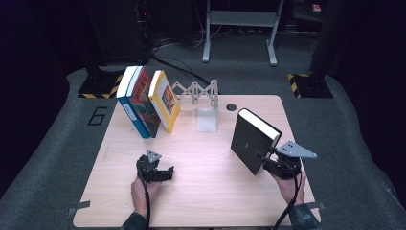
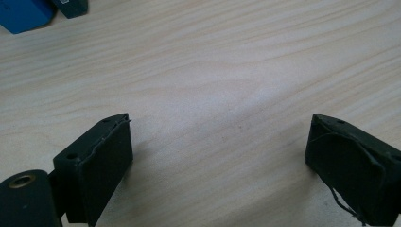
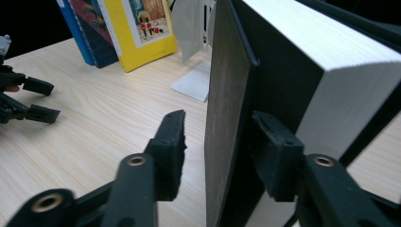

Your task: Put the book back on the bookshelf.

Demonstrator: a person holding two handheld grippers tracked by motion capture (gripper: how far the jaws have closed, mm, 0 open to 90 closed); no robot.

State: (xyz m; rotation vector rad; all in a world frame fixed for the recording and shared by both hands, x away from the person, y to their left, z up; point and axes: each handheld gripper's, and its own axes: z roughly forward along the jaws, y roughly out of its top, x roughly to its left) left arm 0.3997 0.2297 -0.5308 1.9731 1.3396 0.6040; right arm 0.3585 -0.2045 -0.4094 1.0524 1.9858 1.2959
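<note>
While my right gripper [image 3: 217, 137] straddles the black book's [image 1: 253, 139] front cover at lower right of the high view, its pads stand released, just clear. My left gripper [image 2: 217, 151] hangs wide open above the bare surface [image 1: 201, 158], lower left.

light: bright on table [image 1: 201, 191], dark surround | shadows: soft | focus: near jaws blurred

A large "6" on the grey floor mat [image 1: 97, 116]
</note>
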